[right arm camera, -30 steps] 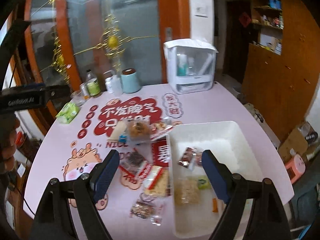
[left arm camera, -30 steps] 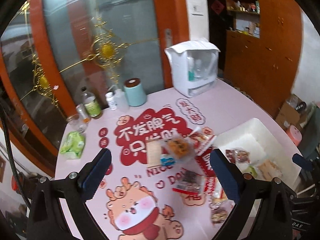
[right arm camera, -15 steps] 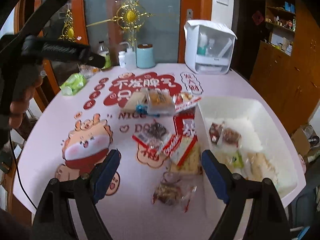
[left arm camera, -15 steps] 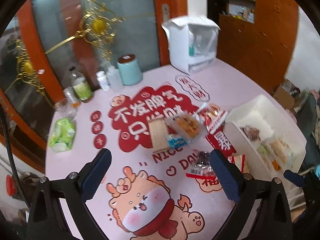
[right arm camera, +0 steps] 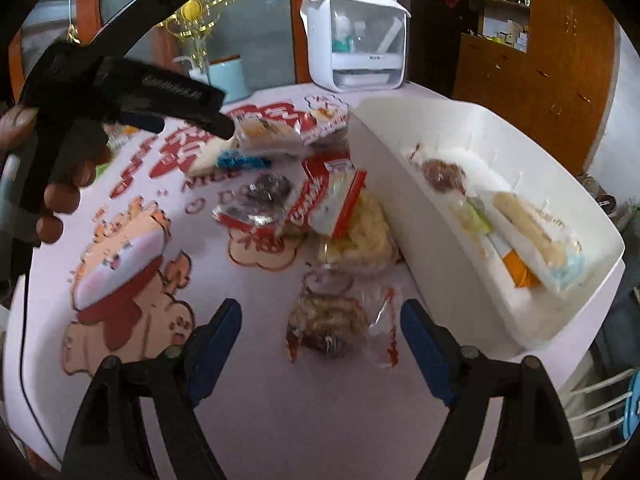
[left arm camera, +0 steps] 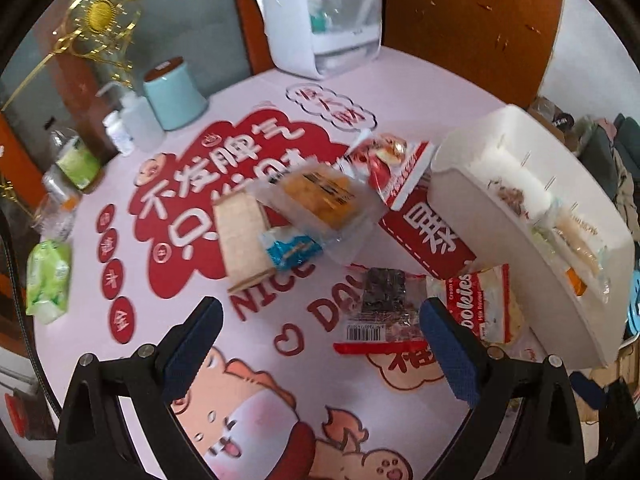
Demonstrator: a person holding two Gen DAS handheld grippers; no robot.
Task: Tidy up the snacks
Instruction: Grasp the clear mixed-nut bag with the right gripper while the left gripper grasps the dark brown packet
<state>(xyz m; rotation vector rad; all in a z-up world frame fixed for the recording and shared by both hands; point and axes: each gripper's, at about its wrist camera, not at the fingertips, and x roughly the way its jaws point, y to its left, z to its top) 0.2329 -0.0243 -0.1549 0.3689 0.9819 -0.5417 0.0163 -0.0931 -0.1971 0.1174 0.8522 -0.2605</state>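
- Both grippers have dropped toward the counter (right arm camera: 248, 408) since the earlier frame.
- Right gripper (right arm camera: 320, 344): jaws closing around a clear-wrapped snack (right arm camera: 328, 324), pads not yet touching.
- Left gripper (left arm camera: 320, 344): jaws apart, empty, near a dark snack (left arm camera: 382, 304).
- White bin (right arm camera: 472, 240) holds a few packets; about seven remain outside.

Round table (left arm camera: 248, 92) covered in a pink cloth printed with red Chinese characters and a cartoon dragon. Lying on it: loose wrapped snack packets (left arm camera: 316, 200), white bin (right arm camera: 404, 184) at right, clear-fronted white box (left arm camera: 320, 20), pale blue canister (left arm camera: 174, 94), small bottles (left arm camera: 76, 156), green tissue pack (left arm camera: 46, 276).
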